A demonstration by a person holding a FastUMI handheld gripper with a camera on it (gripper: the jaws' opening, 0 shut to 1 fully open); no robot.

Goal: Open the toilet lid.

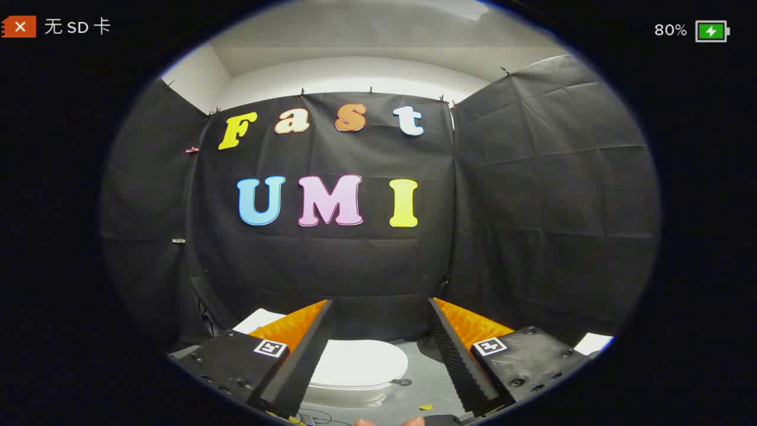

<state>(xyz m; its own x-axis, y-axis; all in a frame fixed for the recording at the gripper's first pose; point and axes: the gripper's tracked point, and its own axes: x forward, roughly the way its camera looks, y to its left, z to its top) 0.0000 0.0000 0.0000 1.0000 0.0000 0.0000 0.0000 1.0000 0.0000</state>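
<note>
Held the tool [379, 331] high and roughly level, facing the black cloth wall [331, 266] of the booth. Fingers [301, 361] spread wide, gripping nothing, orange on their outer faces, ridged black pads turned inward. Carried a small black-and-white square marker [271, 348] on each finger base. Saw the toilet [355, 390] low down in the gap between the fingers, sitting on a grey floor [429, 378] close to the foot of the wall. Found the white toilet lid [361, 362] shut, lying flat on the seat, its oval top facing up and its surface smooth and bare. Touched neither lid nor seat with either finger; kept well above and short of both. Noted a small dark round tab [403, 382] at the lid's right rim, kind not clear. Noted white sheets on the floor, one behind the left finger [260, 319] and one out past the right finger [591, 342]. Caught a fingertip or two of a hand [390, 422] just under the tool, mostly hidden. Spotted a thin cable [316, 417] and a small yellow scrap [424, 407] on the floor near the toilet's front; could not tell more.
</note>
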